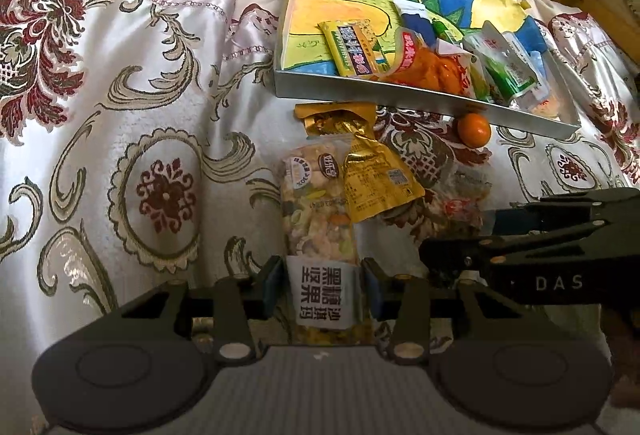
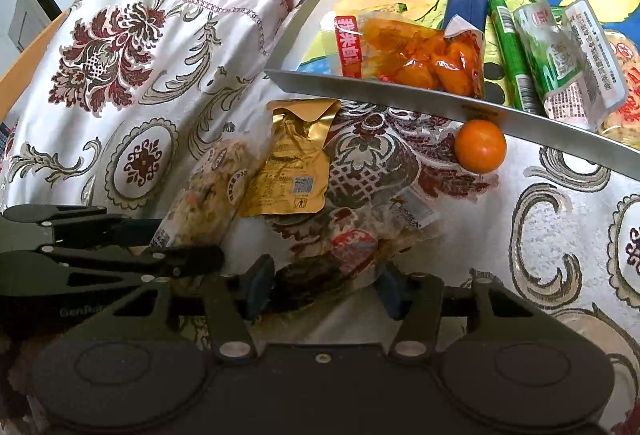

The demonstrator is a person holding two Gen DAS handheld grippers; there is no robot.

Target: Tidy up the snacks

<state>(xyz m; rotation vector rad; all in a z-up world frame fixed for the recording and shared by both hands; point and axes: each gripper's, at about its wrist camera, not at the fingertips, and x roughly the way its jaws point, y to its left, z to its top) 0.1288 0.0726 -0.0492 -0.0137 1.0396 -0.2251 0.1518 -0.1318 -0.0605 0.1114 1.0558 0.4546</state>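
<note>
A gold foil pouch (image 1: 378,171) overlaps the nut bar (image 1: 320,231) on the bed, with a small orange (image 2: 480,146) touching the tray (image 1: 360,91) rim beyond. Open patterned bedspread (image 1: 120,155) lies leftward. The left hand-held gripper (image 1: 322,289) pinches the clear-wrapped nut bar; the right hand-held gripper (image 2: 324,289) stands spread around a transparent packet (image 2: 352,247).

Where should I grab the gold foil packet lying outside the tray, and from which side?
Grip the gold foil packet across its flat lower body, coming from above. Its lower edge overlaps the nut bar and sits raised off the cloth, while the top end is crumpled and twisted, so gives less purchase.
</note>
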